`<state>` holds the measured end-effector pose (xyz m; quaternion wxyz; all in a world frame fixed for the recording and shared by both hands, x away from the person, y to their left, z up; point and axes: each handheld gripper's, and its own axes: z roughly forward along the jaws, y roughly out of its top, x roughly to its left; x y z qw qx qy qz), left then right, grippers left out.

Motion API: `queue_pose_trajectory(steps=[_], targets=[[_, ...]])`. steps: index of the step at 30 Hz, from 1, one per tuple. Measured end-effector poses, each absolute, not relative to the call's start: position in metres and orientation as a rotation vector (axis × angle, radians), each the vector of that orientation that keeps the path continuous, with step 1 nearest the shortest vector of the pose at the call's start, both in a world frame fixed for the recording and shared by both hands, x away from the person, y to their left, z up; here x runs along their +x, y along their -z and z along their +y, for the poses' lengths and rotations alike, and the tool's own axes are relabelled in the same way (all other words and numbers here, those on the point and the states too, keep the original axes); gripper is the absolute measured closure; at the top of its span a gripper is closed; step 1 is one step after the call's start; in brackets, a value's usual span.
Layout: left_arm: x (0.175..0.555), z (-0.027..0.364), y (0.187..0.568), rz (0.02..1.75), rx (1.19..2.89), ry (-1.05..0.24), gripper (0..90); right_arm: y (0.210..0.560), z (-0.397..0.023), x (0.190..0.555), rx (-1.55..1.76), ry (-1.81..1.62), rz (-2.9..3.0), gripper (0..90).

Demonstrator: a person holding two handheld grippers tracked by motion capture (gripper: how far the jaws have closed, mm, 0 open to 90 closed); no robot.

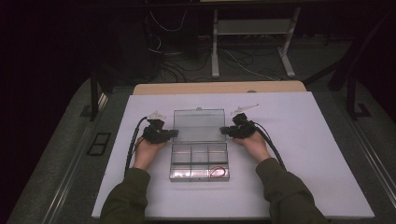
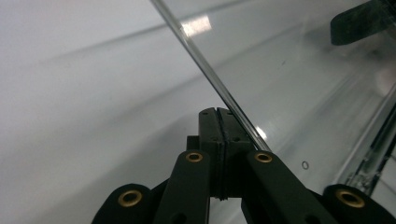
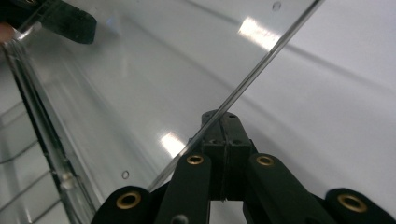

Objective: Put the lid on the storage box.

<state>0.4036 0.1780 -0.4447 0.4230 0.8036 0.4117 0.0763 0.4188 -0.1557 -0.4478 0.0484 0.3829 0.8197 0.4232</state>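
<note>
Each hand-held gripper, left (image 1: 173, 134) and right (image 1: 223, 131), jaws pressed together, flanks the clear lid (image 1: 198, 125) (standing open).

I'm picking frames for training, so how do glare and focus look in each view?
High view: dim, dark surround, the clear box small but legible. Left gripper view: the lid carries a bright glare patch, background soft. Right gripper view: two glare patches on the lid; the gripper is sharp.

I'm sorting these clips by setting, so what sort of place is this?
Probably a lab or recording workshop, not a home. A white table stands on a dark floor, loose cables trail behind it by a metal stand, and a clear compartment box lies open on the table.
</note>
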Motion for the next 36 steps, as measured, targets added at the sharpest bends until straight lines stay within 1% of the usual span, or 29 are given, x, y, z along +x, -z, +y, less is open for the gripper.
queue_pose_trajectory(steps=[32, 36], targets=[[0.392, 0.183, 0.417, 0.971, 1.878, -0.277, 88.4, 0.418, -0.161, 0.408, 1.067, -1.499, 2.398, 89.3], [0.390, 0.184, 0.415, 0.968, 1.892, -0.298, 86.4, 0.415, -0.161, 0.407, 1.060, -1.513, 2.393, 89.3]])
